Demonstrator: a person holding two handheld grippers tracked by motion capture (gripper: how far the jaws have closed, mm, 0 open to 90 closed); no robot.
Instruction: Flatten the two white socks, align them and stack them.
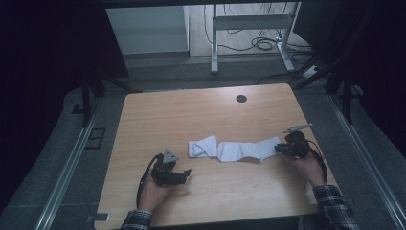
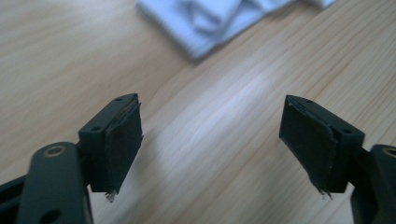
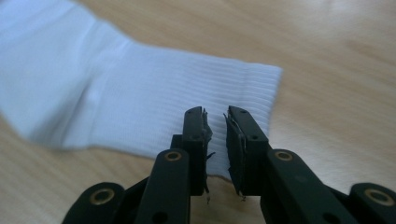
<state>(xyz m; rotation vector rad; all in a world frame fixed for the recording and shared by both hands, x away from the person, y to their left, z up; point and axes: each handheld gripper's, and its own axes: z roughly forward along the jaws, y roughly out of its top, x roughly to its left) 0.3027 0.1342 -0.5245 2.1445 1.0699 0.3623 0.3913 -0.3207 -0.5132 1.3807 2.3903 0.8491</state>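
A white sock (image 1: 239, 149) lies stretched out across the wooden table (image 1: 191, 110), a little toward six o'clock of the table's middle. Its folded, bunched end points to nine o'clock and its ribbed cuff to three o'clock.

The right gripper (image 1: 286, 148) sits at the cuff end, held in the person's right hand (image 1: 309, 167), which comes in from about five o'clock. In the right gripper view the ribbed cuff (image 3: 196, 88) lies flat on the table just beyond the gripper (image 3: 215, 122). The jaws stand narrow, with only a thin slit between their pads, and their tips are over the cuff's near edge. Whether any fabric is caught between the pads, I cannot tell; the slit itself looks bare.

The left gripper (image 1: 184, 175) rests low over the table at about seven o'clock from the sock, apart from it, in the left hand (image 1: 153, 194). Its tips point toward three o'clock. In the left gripper view its jaws stand wide, with bare wood grain between them, and the sock's bunched end (image 2: 215, 23) lies beyond them toward twelve o'clock, blurred.

A dark round hole (image 1: 241, 98) marks the table near its far edge, at about one o'clock.
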